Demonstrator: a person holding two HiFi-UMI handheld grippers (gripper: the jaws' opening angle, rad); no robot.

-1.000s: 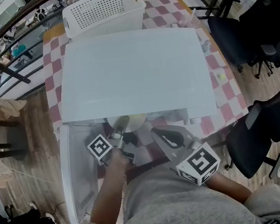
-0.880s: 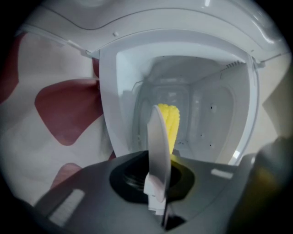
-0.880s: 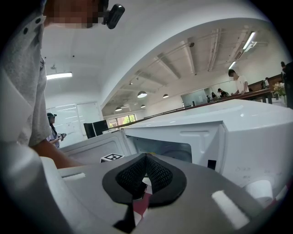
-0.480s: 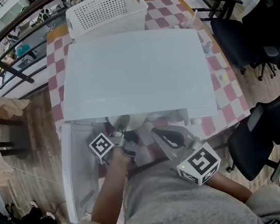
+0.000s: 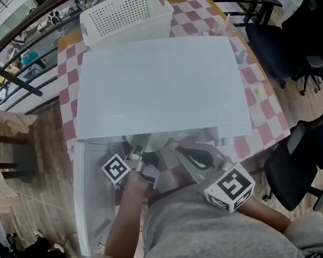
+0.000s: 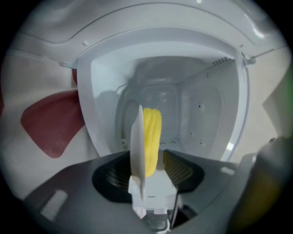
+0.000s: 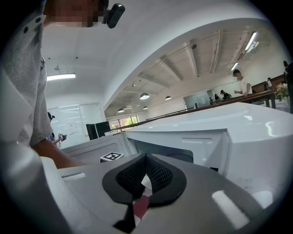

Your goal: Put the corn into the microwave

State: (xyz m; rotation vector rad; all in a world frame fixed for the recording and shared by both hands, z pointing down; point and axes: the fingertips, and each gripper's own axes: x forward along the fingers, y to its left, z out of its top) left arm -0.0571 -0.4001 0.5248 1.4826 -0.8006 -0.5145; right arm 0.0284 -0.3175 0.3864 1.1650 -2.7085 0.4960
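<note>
Left of the white microwave [image 5: 156,90], its door [image 5: 90,205] hangs swung wide, so the mouth of the cavity is free on that side. Just inside that mouth the left gripper [image 5: 136,154] reaches in; its jaws have just been opening, and the corn [image 6: 153,130] stands between them, deep in the microwave's cavity, lying against the pale jaw while the ribbed pad on the other side stands off it. Whether the cob already rests on the cavity floor cannot be told. The piece looks short, light and stiff. Its kernel rows should give the pads some bite, but its round body would likely roll, so the middle of its sides is the sensible place to hold it. In front of the microwave and to the right, the right gripper [image 7: 145,171] is closed on nothing, clear of the opening. Behind the microwave sits a white basket [image 5: 123,14] on the chequered tabletop [image 5: 261,110]. Black chairs [image 5: 283,35] stand well to its right.
</note>
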